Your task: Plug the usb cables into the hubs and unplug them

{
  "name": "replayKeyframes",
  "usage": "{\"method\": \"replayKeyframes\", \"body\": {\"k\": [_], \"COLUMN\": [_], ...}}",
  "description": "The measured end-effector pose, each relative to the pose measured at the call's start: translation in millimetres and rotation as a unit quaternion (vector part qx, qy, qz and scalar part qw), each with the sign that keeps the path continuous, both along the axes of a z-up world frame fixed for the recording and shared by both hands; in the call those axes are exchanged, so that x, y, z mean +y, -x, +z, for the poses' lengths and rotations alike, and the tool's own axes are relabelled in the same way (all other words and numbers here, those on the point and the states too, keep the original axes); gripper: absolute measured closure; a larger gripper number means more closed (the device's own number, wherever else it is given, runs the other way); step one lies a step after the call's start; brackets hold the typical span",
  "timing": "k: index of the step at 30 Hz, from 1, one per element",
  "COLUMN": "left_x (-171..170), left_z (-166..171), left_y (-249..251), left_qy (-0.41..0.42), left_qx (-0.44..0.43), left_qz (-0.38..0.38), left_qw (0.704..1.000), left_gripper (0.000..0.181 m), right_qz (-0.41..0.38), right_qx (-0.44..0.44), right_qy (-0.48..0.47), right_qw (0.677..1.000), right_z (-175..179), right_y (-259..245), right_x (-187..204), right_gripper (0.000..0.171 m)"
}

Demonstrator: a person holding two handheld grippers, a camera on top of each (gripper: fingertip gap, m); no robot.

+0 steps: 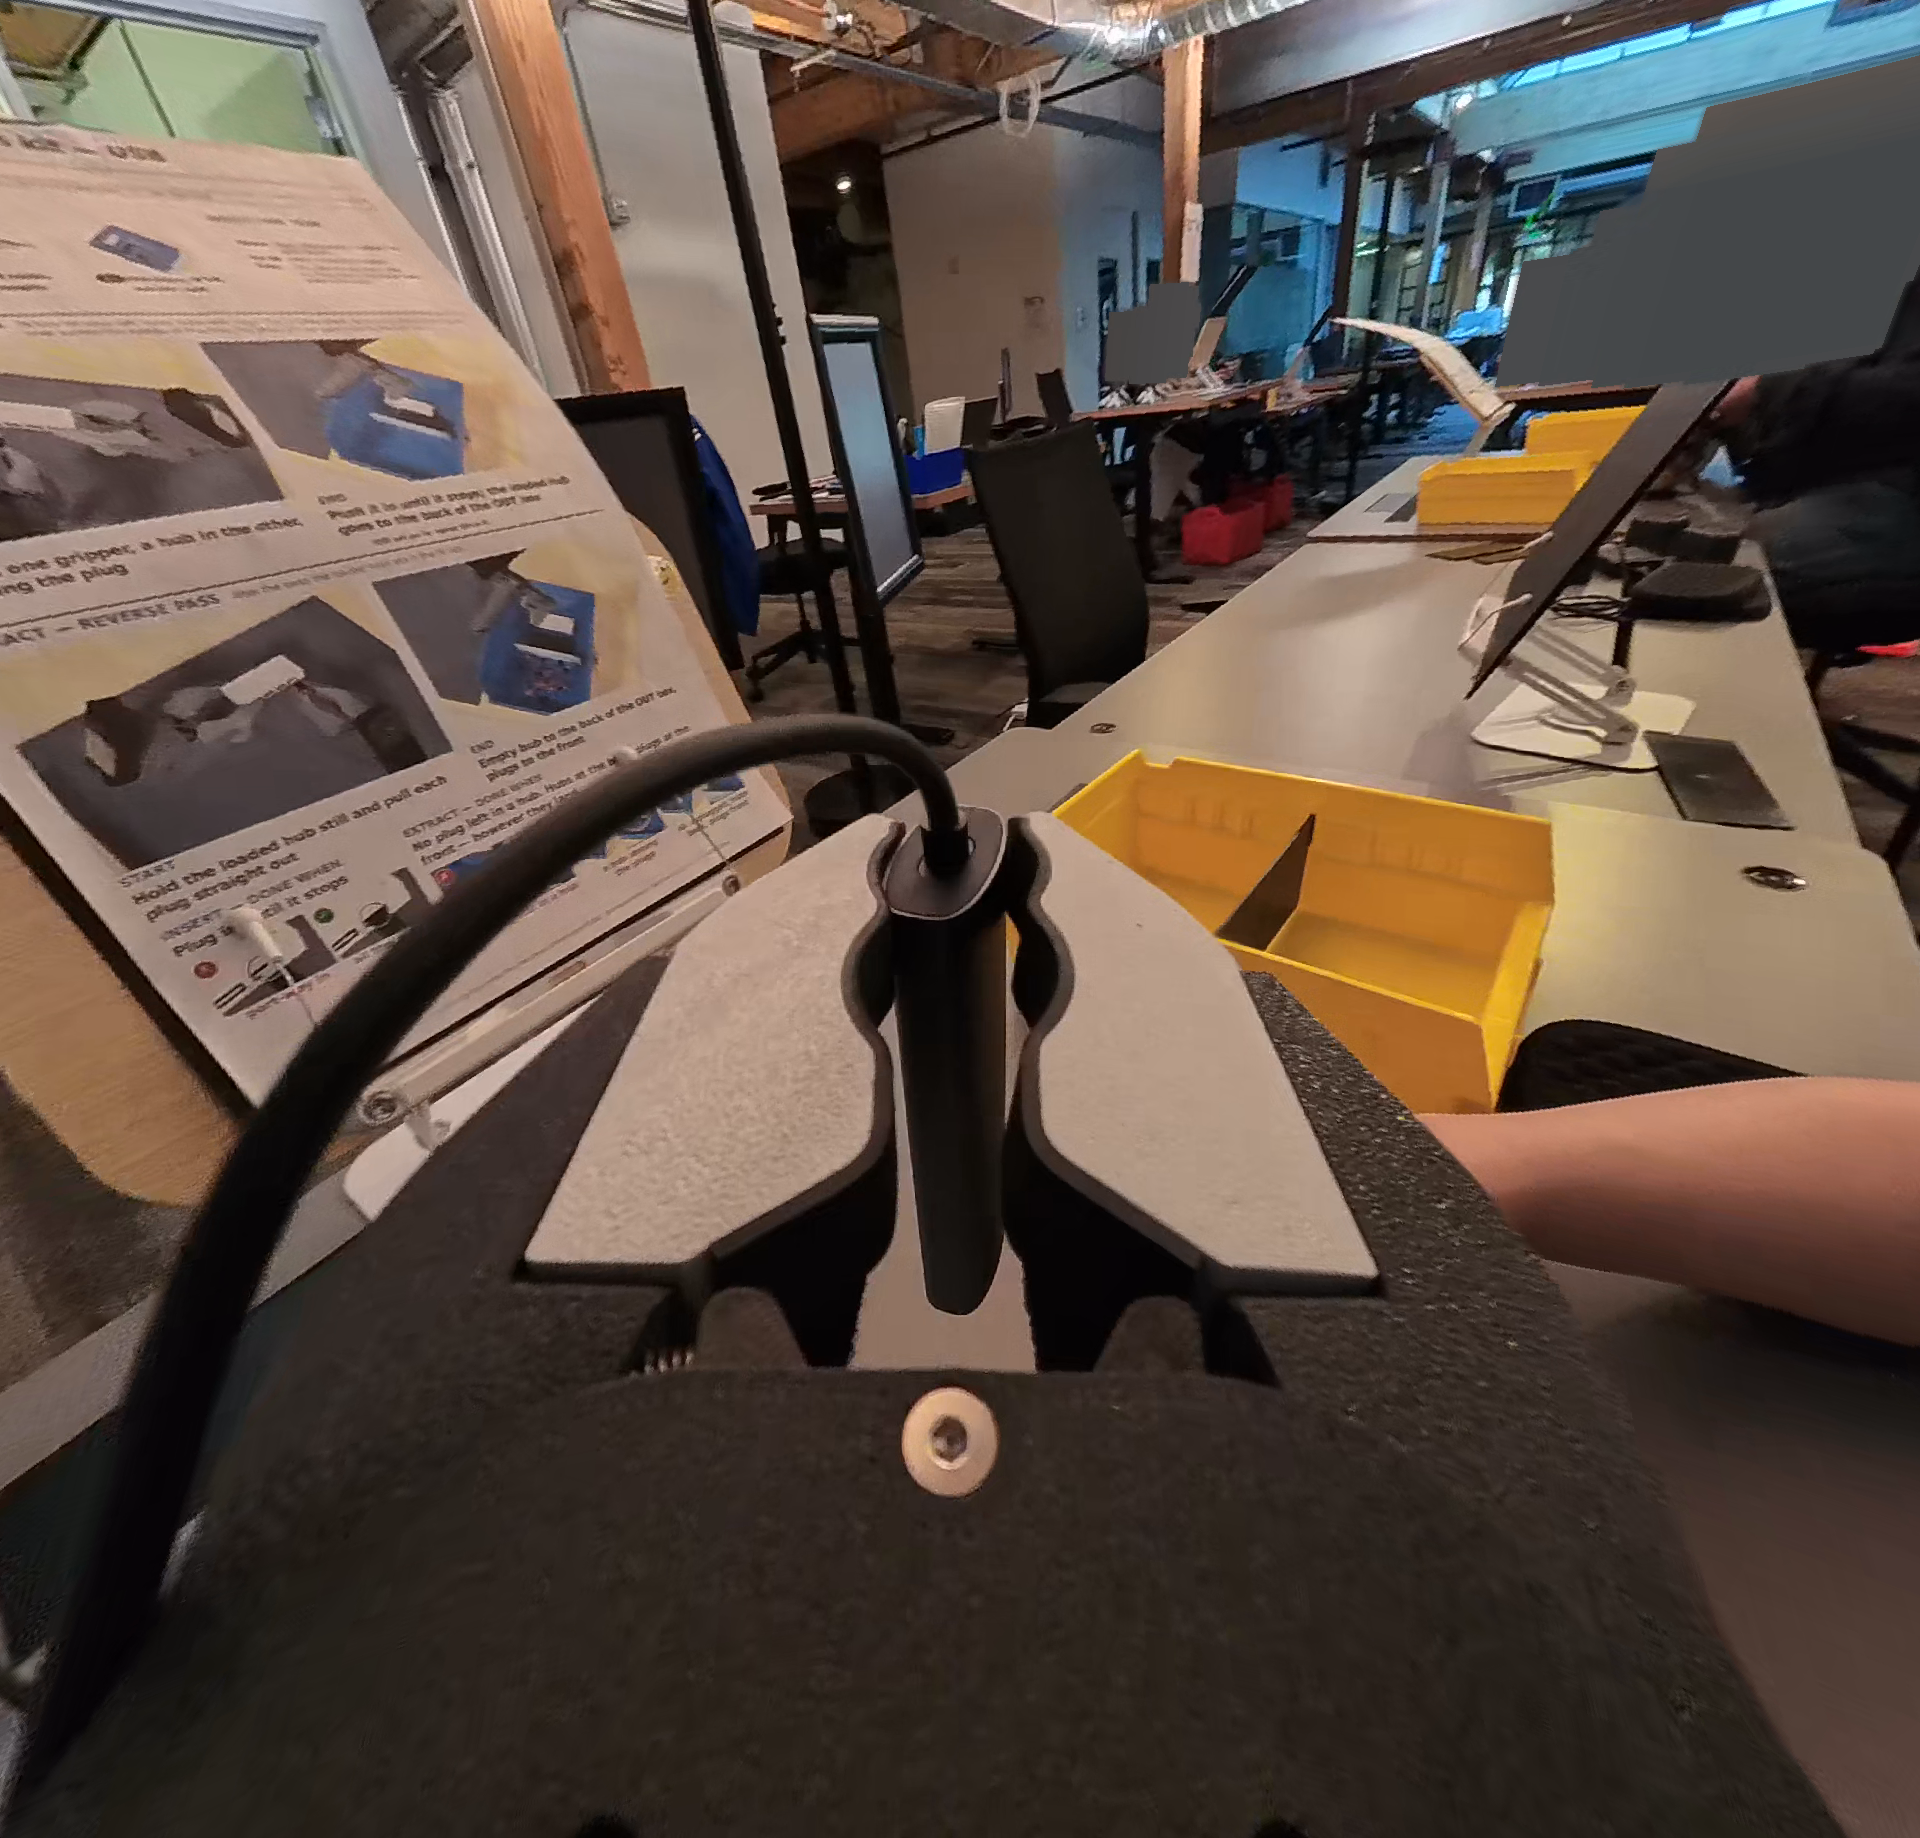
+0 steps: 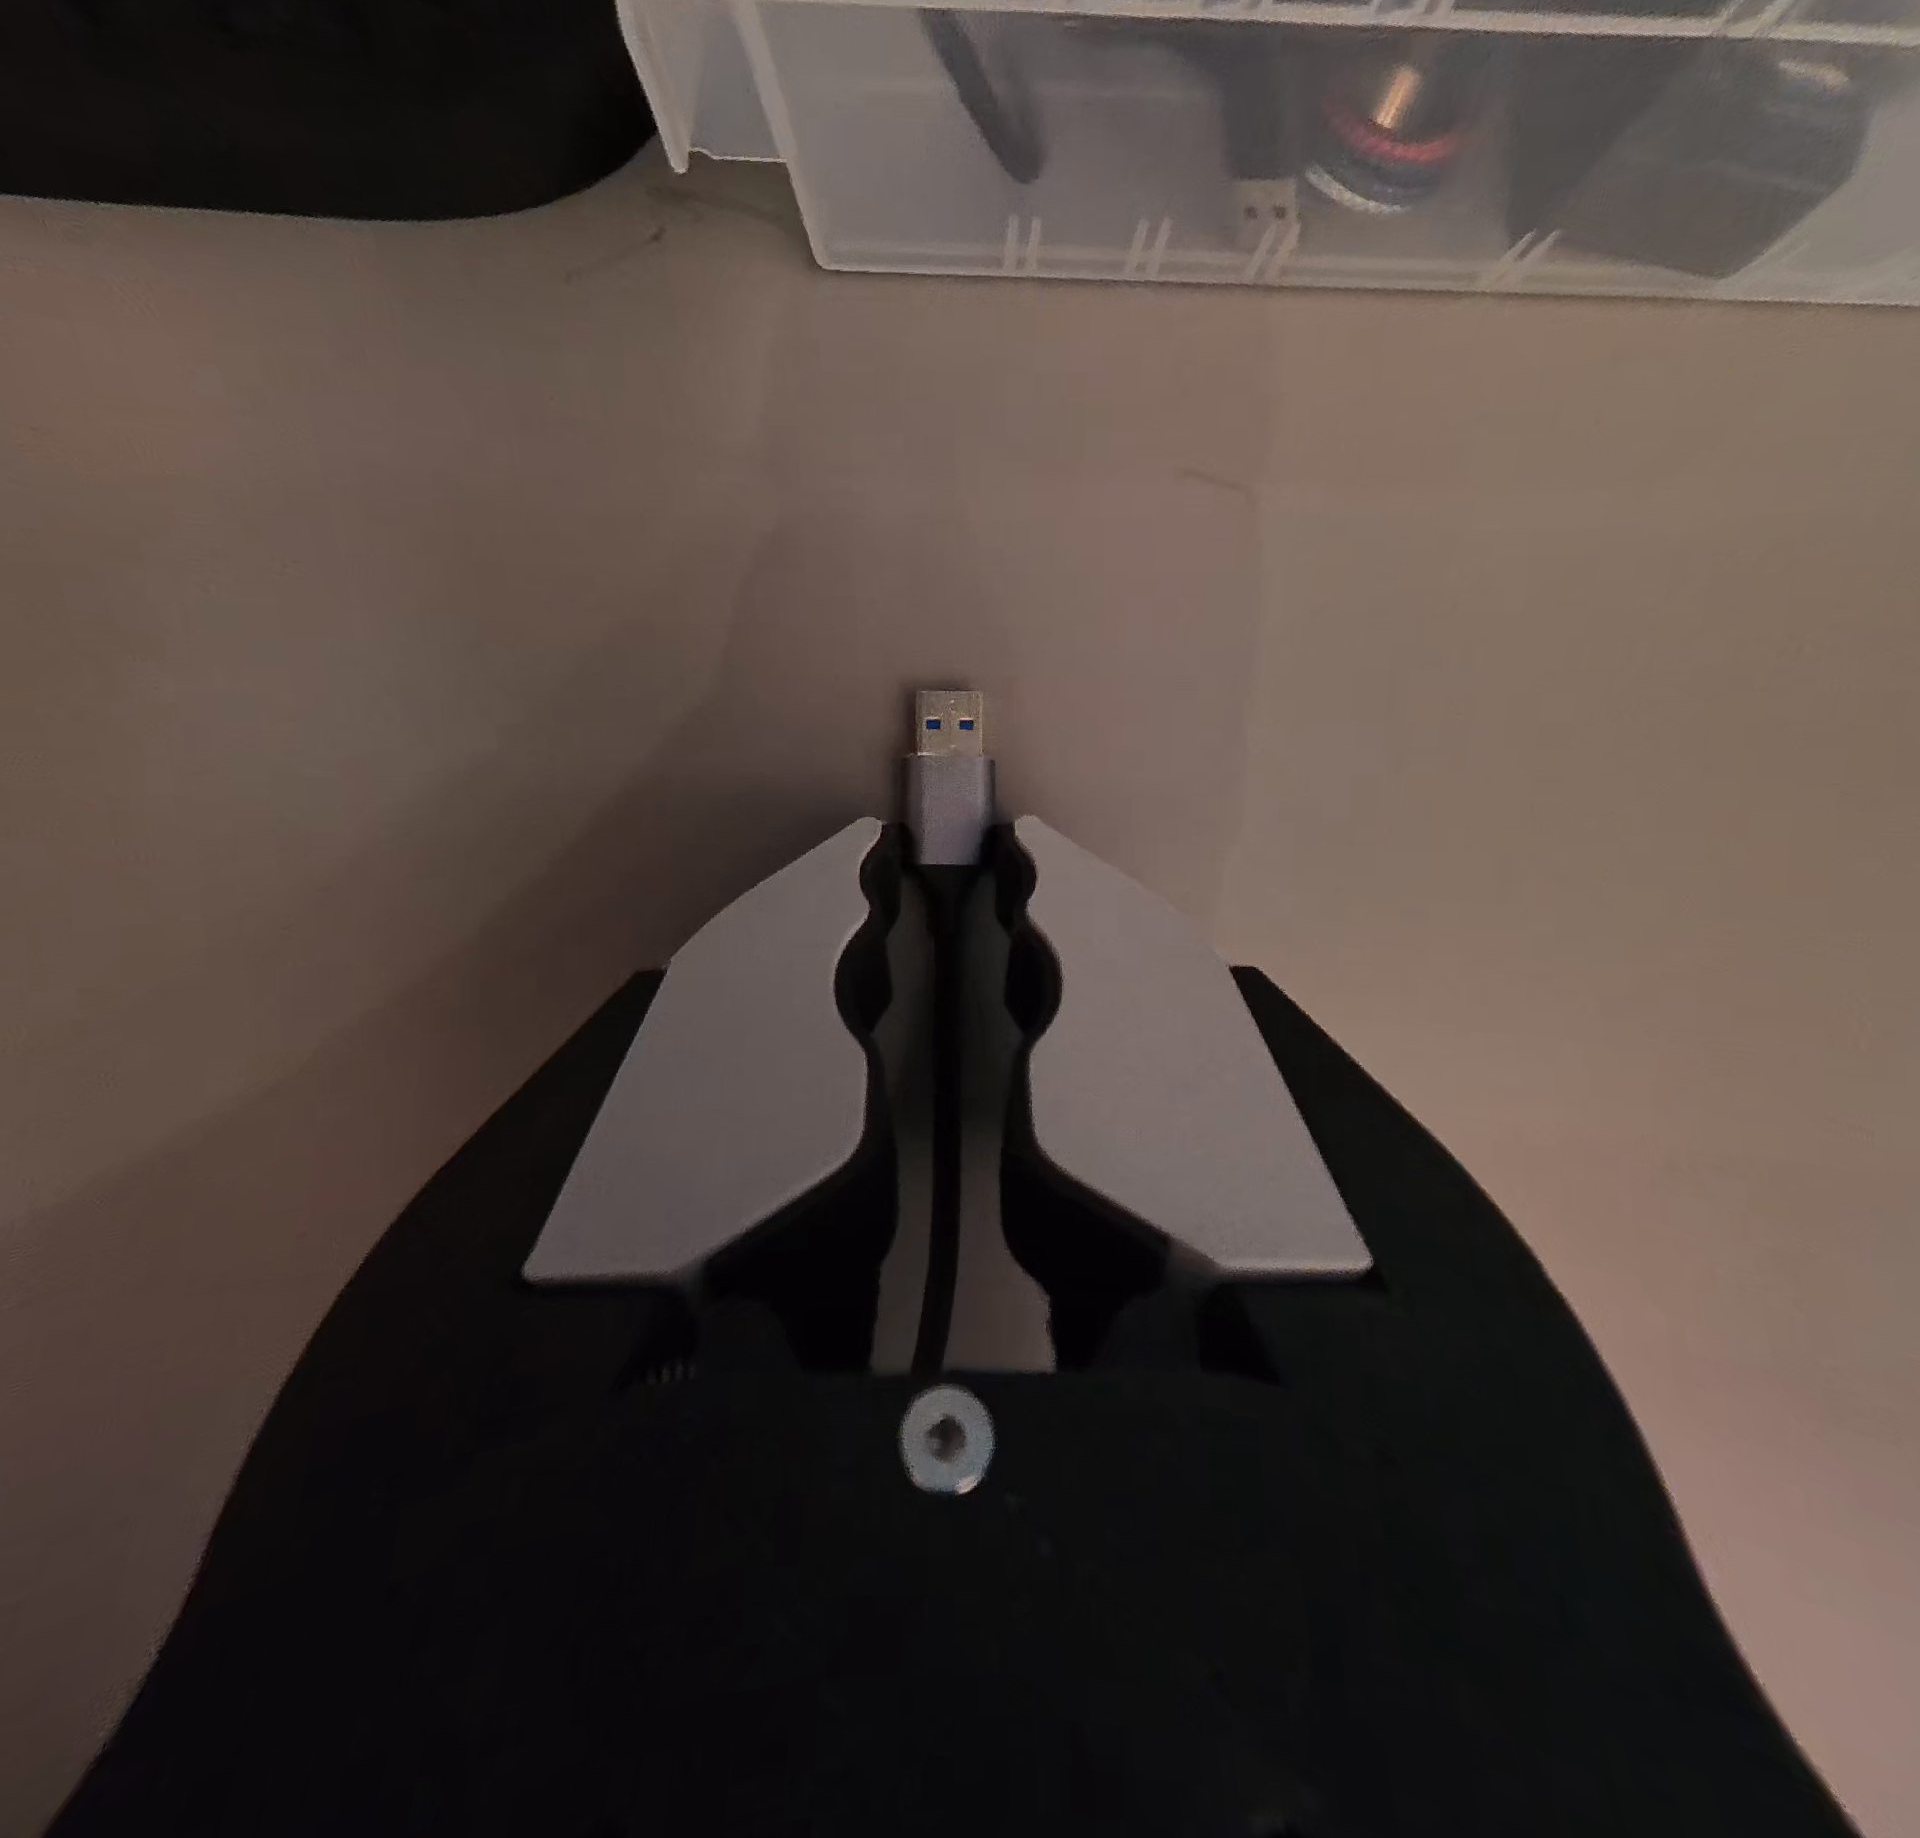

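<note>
Your USB plug [image 2: 949,749] sticks out past the tips of the right gripper [image 2: 948,838], whose fingers are closed on its grey shell, metal end free above the bare tabletop [image 2: 416,541]. The left gripper [image 1: 948,843] is clamped on the black hub [image 1: 951,1061], its cable [image 1: 312,1040] arching left. Bring the 2 together, line the plug square with a port, then push straight. The instruction sheet [image 1: 312,562] carries print; no brand shows on plug or hub.
</note>
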State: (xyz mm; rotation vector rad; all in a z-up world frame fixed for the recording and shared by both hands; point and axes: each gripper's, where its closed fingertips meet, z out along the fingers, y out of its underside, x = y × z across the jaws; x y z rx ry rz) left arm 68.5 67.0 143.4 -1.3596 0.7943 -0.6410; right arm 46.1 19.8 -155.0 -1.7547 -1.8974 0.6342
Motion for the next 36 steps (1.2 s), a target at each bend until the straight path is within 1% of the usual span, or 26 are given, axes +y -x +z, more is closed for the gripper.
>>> {"method": "replayKeyframes", "body": {"k": [4,8,10,11,13,14,16,18,20,21,23,24,25,27,28,30,32,33,35,36], "left_x": [-4.3,-4.4,-4.5,-4.9,-5.9,-6.5,-8.2,-11.0,-16.1,-19.6,-26.2,-28.5,-30.7,-35.3,-37.2,-33.7,-27.9,-26.5,-26.5,-26.8], "left_z": [2.3,4.0,5.5,6.7,8.8,8.9,7.5,3.9,1.2,-0.2,-3.5,-4.6,-5.6,-3.2,-1.6,-1.9,-5.9,-6.6,-7.3,-6.9], "left_y": [-1.1,1.6,3.8,4.9,6.3,6.1,2.3,-6.6,-18.2,-24.4,-35.7,-39.6,-42.6,-43.9,-43.4,-39.9,-36.9,-36.5,-36.6,-36.7], "left_qy": [0.007,0.019,0.018,0.018,0.017,0.018,0.021,0.026,0.023,0.023,0.026,0.027,0.028,0.020,0.020,0.043,0.063,0.072,0.106,0.128], "left_qx": [-0.014,-0.033,-0.036,-0.039,-0.044,-0.044,-0.043,-0.041,-0.043,-0.043,-0.041,-0.042,-0.040,-0.044,-0.046,-0.046,-0.035,-0.038,-0.056,-0.069], "left_qz": [-0.025,-0.042,-0.043,-0.044,-0.046,-0.049,-0.058,-0.073,-0.094,-0.107,-0.130,-0.137,-0.144,-0.156,-0.161,-0.147,-0.127,-0.124,-0.136,-0.145], "left_qw": [1.000,0.998,0.998,0.998,0.998,0.998,0.997,0.996,0.994,0.993,0.990,0.989,0.988,0.987,0.986,0.987,0.989,0.989,0.983,0.979], "left_gripper": [0.164,0.164,0.164,0.164,0.164,0.164,0.164,0.164,0.164,0.164,0.164,0.164,0.164,0.164,0.163,0.158,0.148,0.140,0.134,0.131], "right_qz": [-0.004,0.011,0.021,0.017,0.008,-0.005,-0.051,-0.088,-0.106,-0.113,-0.115,-0.113,-0.099,-0.103,-0.113,-0.138,-0.157,-0.161,-0.163,-0.155], "right_qx": [0.008,0.025,0.044,0.065,0.135,0.183,0.294,0.386,0.441,0.447,0.452,0.455,0.460,0.448,0.440,0.398,0.355,0.331,0.282,0.256], "right_qy": [-0.010,-0.020,-0.025,-0.031,-0.033,-0.045,-0.082,-0.093,-0.097,-0.103,-0.123,-0.135,-0.140,-0.151,-0.174,-0.275,-0.377,-0.422,-0.526,-0.563], "right_qw": [1.000,0.999,0.998,0.997,0.990,0.982,0.951,0.914,0.886,0.881,0.876,0.873,0.871,0.875,0.874,0.864,0.841,0.828,0.786,0.770], "right_z": [2.1,0.4,6.0,14.9,46.7,69.7,125.6,174.5,202.7,207.4,211.1,213.5,216.5,219.4,223.0,229.8,240.7,245.5,254.2,254.8], "right_y": [-2.5,-4.4,-6.3,-6.2,-4.6,-3.8,-7.6,-16.8,-22.9,-23.8,-23.4,-24.4,-25.3,-30.3,-35.8,-49.6,-62.2,-67.2,-77.1,-79.1], "right_x": [1.6,0.2,-0.7,1.8,5.2,10.3,25.1,31.0,30.6,31.1,29.5,27.9,22.9,24.5,28.9,39.8,45.2,46.5,47.9,47.8], "right_gripper": [0.152,0.151,0.146,0.143,0.141,0.139,0.132,0.126,0.116,0.113,0.116,0.130,0.148,0.149,0.150,0.151,0.151,0.151,0.151,0.151]}}
